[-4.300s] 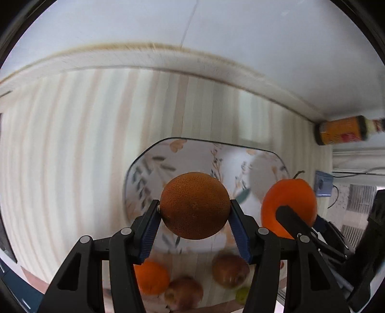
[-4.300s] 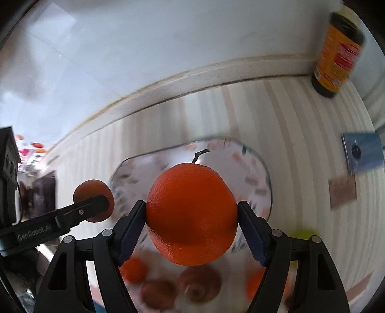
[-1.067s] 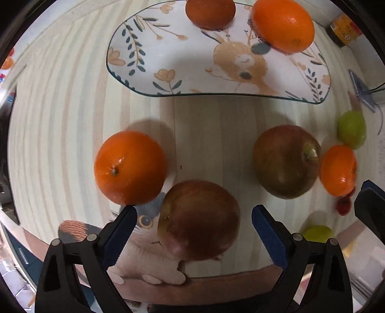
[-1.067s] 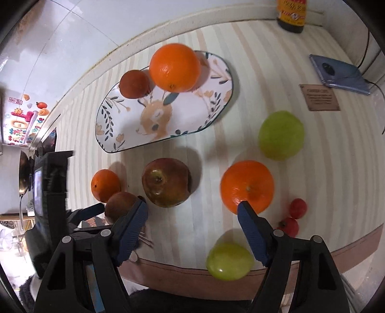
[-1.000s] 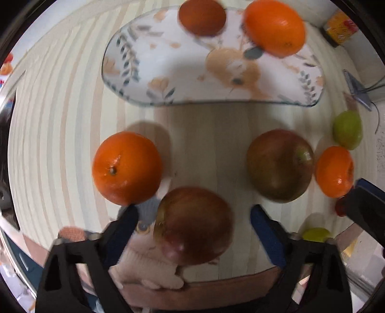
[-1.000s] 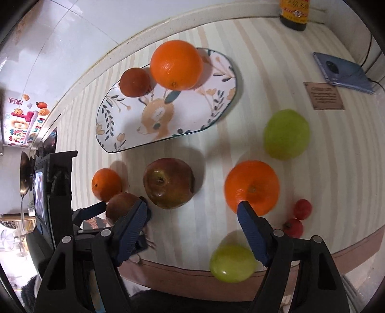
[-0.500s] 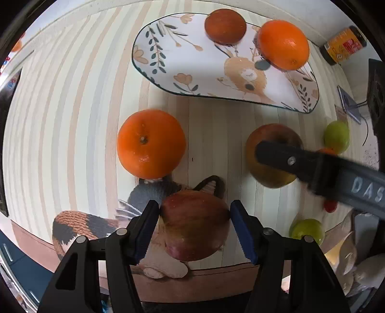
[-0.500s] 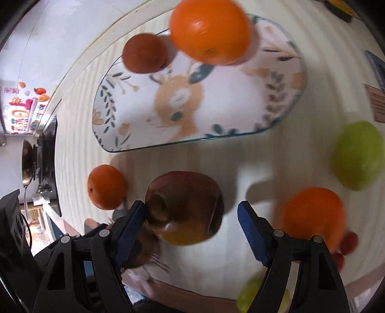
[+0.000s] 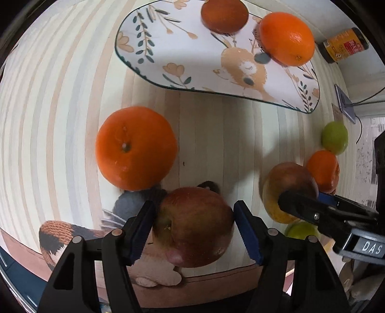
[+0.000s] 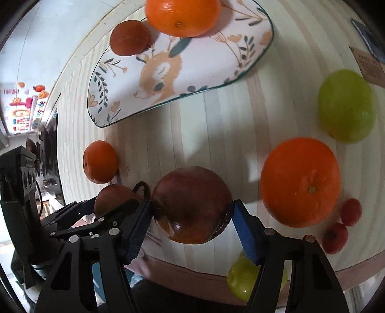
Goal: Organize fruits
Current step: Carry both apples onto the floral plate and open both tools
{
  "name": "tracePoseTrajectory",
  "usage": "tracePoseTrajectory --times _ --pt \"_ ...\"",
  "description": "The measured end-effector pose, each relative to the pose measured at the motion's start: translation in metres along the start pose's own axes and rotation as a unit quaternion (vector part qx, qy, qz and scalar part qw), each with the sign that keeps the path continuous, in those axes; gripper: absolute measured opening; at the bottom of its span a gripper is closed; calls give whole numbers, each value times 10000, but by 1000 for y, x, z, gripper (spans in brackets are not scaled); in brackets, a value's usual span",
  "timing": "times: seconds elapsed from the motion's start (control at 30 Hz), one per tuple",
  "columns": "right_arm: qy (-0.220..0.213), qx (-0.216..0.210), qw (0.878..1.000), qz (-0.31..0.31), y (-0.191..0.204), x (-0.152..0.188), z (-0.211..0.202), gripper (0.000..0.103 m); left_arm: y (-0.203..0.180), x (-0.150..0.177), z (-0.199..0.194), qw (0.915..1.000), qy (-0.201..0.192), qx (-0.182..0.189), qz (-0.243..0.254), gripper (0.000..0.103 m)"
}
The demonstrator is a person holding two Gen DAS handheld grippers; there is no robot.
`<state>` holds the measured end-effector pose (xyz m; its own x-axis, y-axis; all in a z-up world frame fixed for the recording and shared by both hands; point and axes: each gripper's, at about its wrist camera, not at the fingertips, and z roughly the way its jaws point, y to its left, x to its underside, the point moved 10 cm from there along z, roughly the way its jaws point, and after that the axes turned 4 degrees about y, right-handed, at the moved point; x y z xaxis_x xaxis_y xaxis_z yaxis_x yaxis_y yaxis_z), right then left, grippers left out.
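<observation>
**A:** What is nearest the cameras?

**B:** The left gripper [image 9: 195,216], on the near side of the plate [image 9: 204,62] by the desk [image 9: 60,120] edge. A red apple [image 9: 195,226] sits between its jaws. They have just opened a little, but both blue pads meet the apple's sides, so it is clamped.

**A:** And the other hand?

**B:** The right gripper [image 10: 192,214] is also on the near side of the plate. Its jaws have just been closing and now grip a dark apple [image 10: 190,204], with a pad against each flank. The two apples are close together, and each wrist view shows the other gripper at its edge.

**A:** What else lies between the grippers and the plate?

**B:** A small orange [image 9: 136,149] lies just beside the red apple, nearer the plate's left end. A large orange [image 10: 300,181] lies to the right of the dark apple, below the plate's right end. Two small red fruits [image 10: 351,211] sit just beside it. One green fruit [image 10: 243,277] rests near the desk edge, partly hidden behind a right-gripper finger. Another green fruit [image 10: 345,106] lies off the plate's right end.

**A:** And on the plate itself?

**B:** A bright orange [image 9: 287,38] and a darker brownish fruit [image 9: 225,15] sit toward its far rim, close together. A bottle [image 9: 344,45] stands beyond the plate's right end, by the wall.
</observation>
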<state>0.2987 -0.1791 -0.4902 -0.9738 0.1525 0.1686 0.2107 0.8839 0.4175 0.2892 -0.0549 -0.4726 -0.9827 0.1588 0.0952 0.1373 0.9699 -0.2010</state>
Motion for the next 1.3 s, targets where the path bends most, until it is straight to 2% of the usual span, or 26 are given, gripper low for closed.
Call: tracePoseTrajectory --times 0.17,0.3,0.33,0.53,0.63,0.7,0.77,0.87,0.97,1.07,1.13,1.2,1.3 --pt "98 -78 9998 151 -6 2 12 70 -4 3 -4 9998 -13 -189 71 65" --pt "-11 -17 9998 178 -6 1 15 70 -19 3 -10 9990 -120 -422 124 64" --pt "-60 19 9998 182 -5 2 15 69 -31 8 -5 9989 -135 -425 130 64" --pt "-411 -80 9990 174 2 -1 -10 69 -35 6 -33 9993 -224 -269 94 61" --pt "-663 -162 9976 138 7 -8 -33 69 -38 4 -45 9996 -254 -76 73 53" --pt "-819 -221 9963 114 11 -13 -48 69 -43 -1 -50 9995 -291 -3 150 42" --pt "-892 -223 9957 96 12 -20 -57 69 -50 -6 -44 9991 -154 -54 393 47" --pt "-959 -213 9951 148 10 -30 -64 69 -48 -16 -38 9993 -152 24 333 58" --pt "-969 -234 9948 184 4 -36 -70 69 -44 -21 -31 9997 -128 163 143 60" --pt "-958 -295 9947 243 -4 -38 -73 69 -45 -30 -21 9996 -30 211 167 70" --pt "-937 -323 9946 306 -7 -36 -69 69 -50 -31 -10 9992 93 341 175 71" --pt "-909 -359 9944 392 -11 -35 -65 69 -58 -33 -2 9990 123 398 133 68" --pt "-924 -350 9942 420 -15 -32 -66 69 -67 -35 -3 9995 -104 67 308 66"
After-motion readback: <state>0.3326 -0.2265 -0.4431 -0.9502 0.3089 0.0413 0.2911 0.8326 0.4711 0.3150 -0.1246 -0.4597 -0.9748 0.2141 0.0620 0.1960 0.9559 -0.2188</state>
